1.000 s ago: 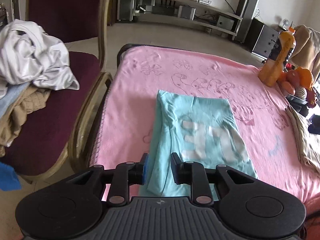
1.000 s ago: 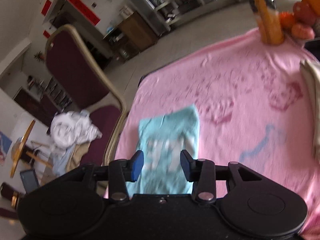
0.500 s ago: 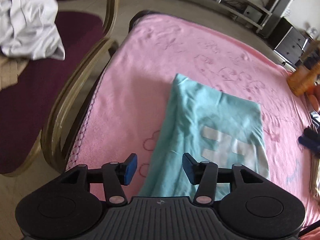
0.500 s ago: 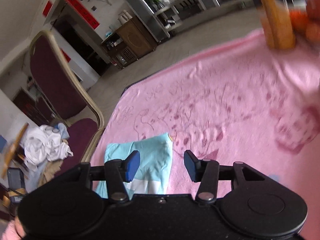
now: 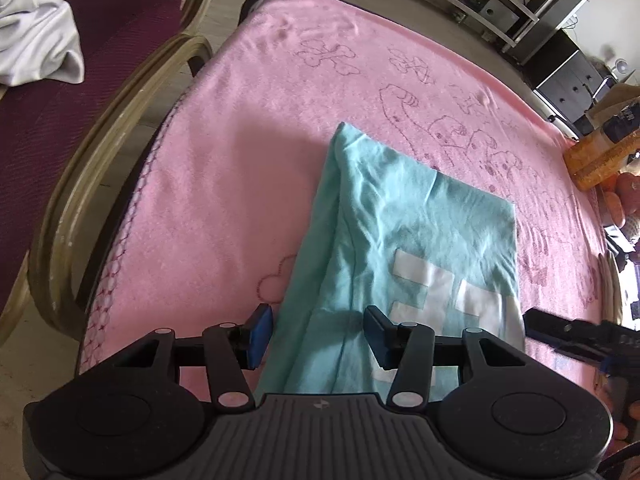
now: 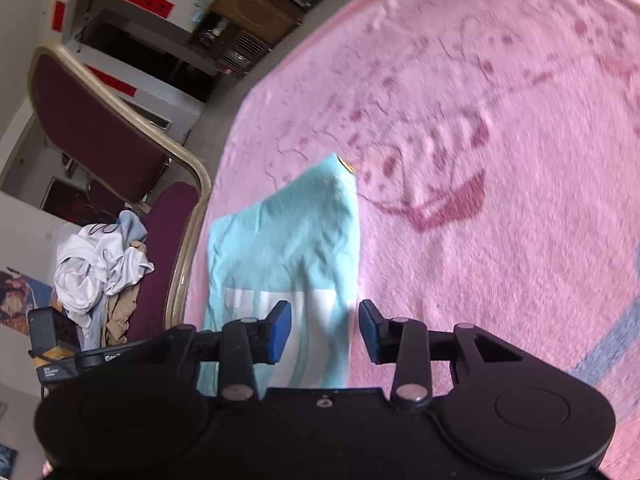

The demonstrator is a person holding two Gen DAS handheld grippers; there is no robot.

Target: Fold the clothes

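Since 1 s ago, both grippers dropped toward folded light-blue cotton T-shirt (image 5: 404, 240) on pink blanket (image 5: 240, 168): left gripper (image 5: 316, 336) half-open, empty; right gripper (image 6: 324, 332) closing, edge between jaws, ungripped.

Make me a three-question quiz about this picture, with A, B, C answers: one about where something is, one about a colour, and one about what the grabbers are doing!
1. Where does the white clothes pile lie?
A. on the chair
B. on the pink blanket
C. on the floor

2. What colour is the folded shirt?
A. yellow
B. light blue
C. black

3. What does the left gripper hold?
A. the bottle
B. the blanket
C. nothing

Answers:
1. A, the pile sits on the dark red chair seat.
2. B, it is light blue with white print, flat on the pink blanket.
3. C, its blue pads stand apart over the shirt's near edge.
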